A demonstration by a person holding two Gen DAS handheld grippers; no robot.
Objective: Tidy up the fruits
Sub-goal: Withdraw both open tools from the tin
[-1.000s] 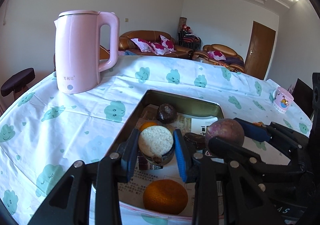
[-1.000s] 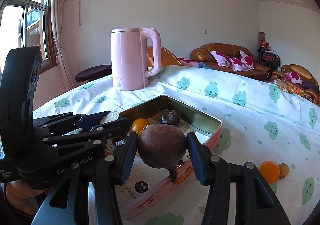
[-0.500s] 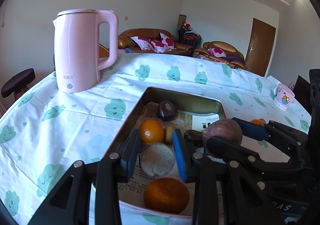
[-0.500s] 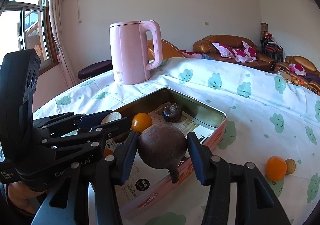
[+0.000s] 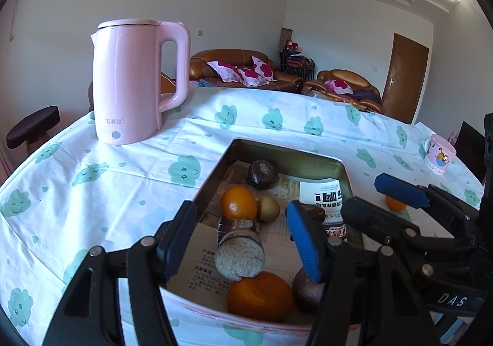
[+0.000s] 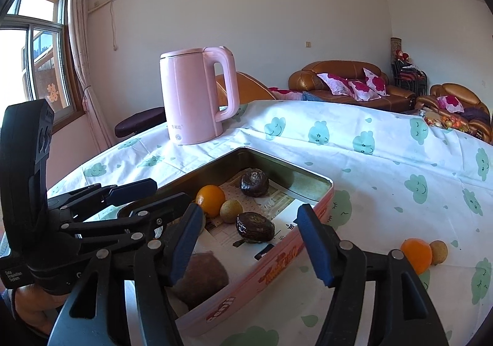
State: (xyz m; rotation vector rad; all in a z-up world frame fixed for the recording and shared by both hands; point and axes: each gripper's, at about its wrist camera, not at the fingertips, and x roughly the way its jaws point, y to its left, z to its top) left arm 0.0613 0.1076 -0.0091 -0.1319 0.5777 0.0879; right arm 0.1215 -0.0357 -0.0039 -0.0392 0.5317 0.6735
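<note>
A pink tin (image 5: pixel 286 150), lined with newspaper, holds several fruits. My left gripper (image 5: pixel 240 239) hovers over its near end with jaws opening; the halved fruit (image 5: pixel 239 256), pale cut face toward me, lies on the paper below, free of the pads. An orange (image 5: pixel 258 299) and the round purple fruit (image 5: pixel 308 287) rest beside it. My right gripper (image 6: pixel 249 244) hangs over the tin (image 6: pixel 320 201), jaws opening and nothing between them; the purple fruit (image 6: pixel 203 278) sits in the near corner beneath. Another orange (image 6: pixel 416 255) and a small tan fruit (image 6: pixel 438 252) lie outside on the cloth.
A tall pink kettle (image 5: pixel 132 81) stands on the cloud-print tablecloth at the back left of the tin. A pink mug (image 5: pixel 439 155) is at the table's far right edge. The two grippers sit close together over the tin's near end.
The left gripper let go of the halved fruit, which dropped onto the paper. The right gripper released the round purple fruit into the tin's near corner. Both jaws have widened.
</note>
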